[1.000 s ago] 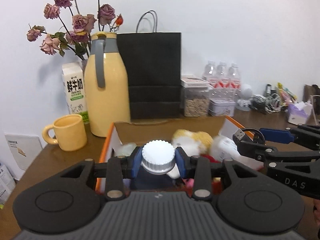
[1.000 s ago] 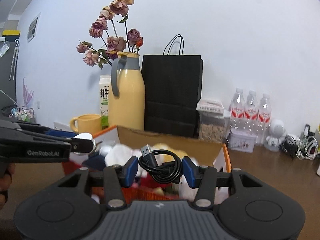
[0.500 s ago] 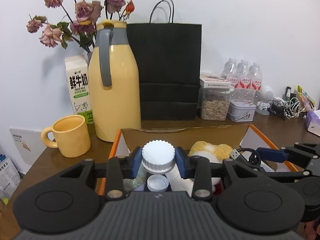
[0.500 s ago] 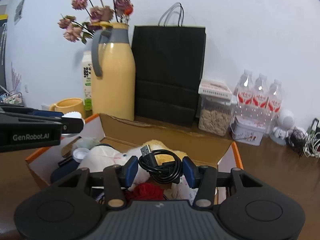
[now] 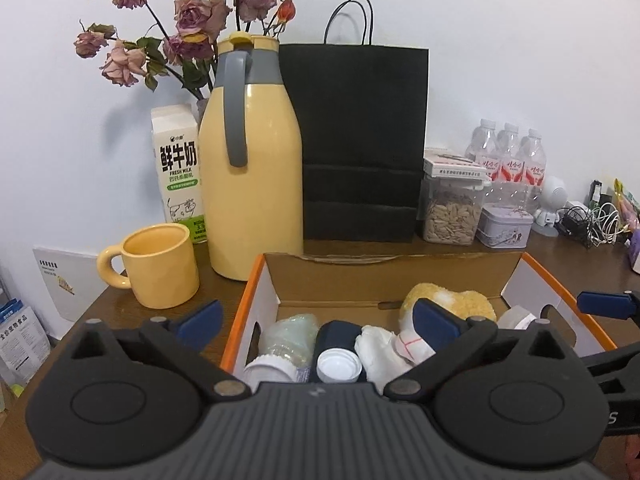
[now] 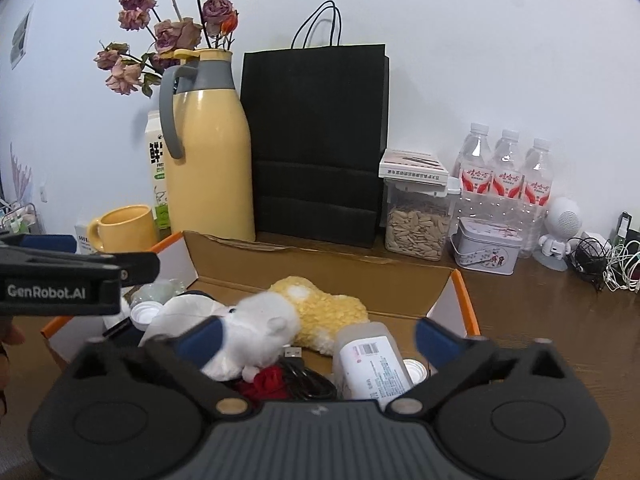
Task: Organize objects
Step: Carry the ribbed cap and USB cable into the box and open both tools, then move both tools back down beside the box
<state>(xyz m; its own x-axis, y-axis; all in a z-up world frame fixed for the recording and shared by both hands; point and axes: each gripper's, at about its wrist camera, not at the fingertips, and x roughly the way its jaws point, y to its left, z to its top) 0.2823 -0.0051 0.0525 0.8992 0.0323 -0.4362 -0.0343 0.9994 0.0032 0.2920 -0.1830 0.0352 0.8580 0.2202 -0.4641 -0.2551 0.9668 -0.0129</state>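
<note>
Brown worktop [image 5: 560, 252], backed by a black paper bag [image 5: 360, 140] and a yellow thermos jug [image 5: 252, 184]. Cardboard box [image 5: 384, 276] with orange rim sits just in front of them, open. Left claw [image 5: 316, 320] jaws have just been opening, now spread wide, nothing between them; white-capped bottle [image 5: 276, 356] lies in the box's left end below. Right claw [image 6: 316, 334] likewise just opened, spread, empty; black USB cable [image 6: 304, 376] lies in the box beside a plush toy [image 6: 304, 312] and red yarn [image 6: 268, 382].
</note>
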